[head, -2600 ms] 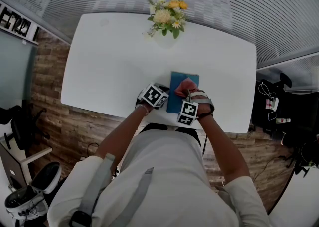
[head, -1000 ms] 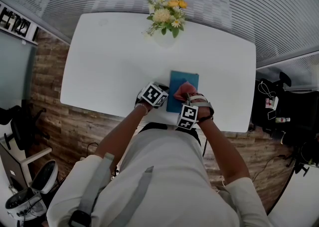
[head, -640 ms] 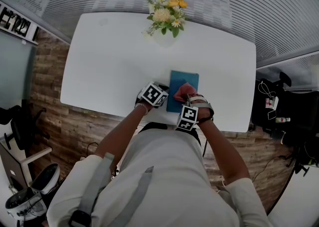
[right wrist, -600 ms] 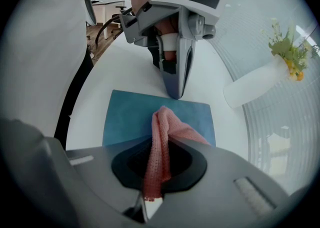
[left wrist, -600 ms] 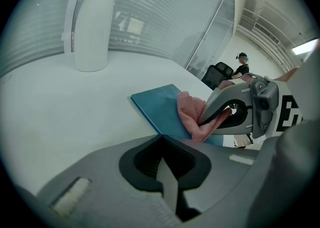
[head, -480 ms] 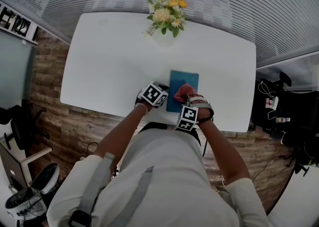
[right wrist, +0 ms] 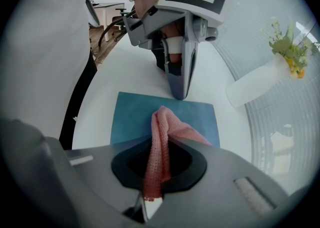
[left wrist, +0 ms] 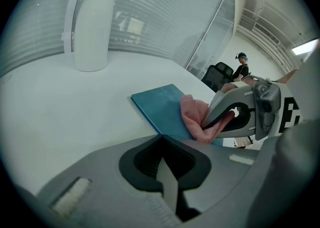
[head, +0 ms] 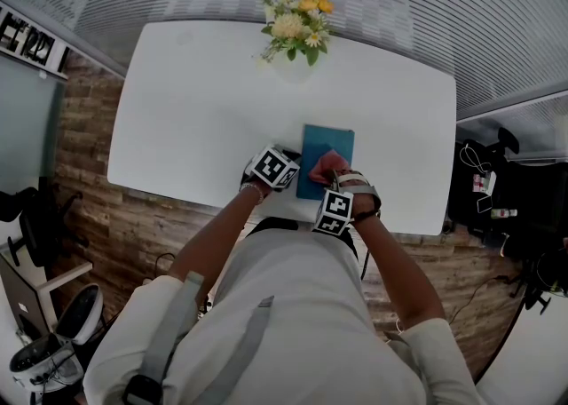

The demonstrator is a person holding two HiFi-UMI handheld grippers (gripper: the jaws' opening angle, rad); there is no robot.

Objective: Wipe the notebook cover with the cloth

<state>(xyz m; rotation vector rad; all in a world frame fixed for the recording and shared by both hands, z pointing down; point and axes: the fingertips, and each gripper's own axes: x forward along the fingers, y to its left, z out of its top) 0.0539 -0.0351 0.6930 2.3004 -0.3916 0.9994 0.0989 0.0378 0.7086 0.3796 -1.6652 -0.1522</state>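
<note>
1. The white surface (head: 195,110) carries everything. Most of it is bare, and the work sits close to its near edge, right of the middle.
2. The teal notebook (head: 325,138) lies flat and closed there. Its long axis runs from the near edge of the surface toward the far edge.
3. A white vase of yellow and cream flowers (head: 297,30) stands at the far edge, well apart from the notebook.
4. The left claw (left wrist: 167,172) has its jaws together with nothing between them. Its tip is down at the notebook's left long edge. I cannot tell whether it presses on the cover or on the surface just beside it. I judge it is steadying the book.
5. The right claw (right wrist: 152,192) is clamped on a fold of the cloth and hangs over the near half of the cover.
6. The pink cloth (right wrist: 167,127) trails from those jaws onto the cover, touching it about mid-length.
7. The bare teal lies ahead of the right claw, toward the notebook's far short edge. The next wipe therefore looks like a stroke along the long axis, away from the person. The right claw is the nearer one and the only one holding the cloth.
</note>
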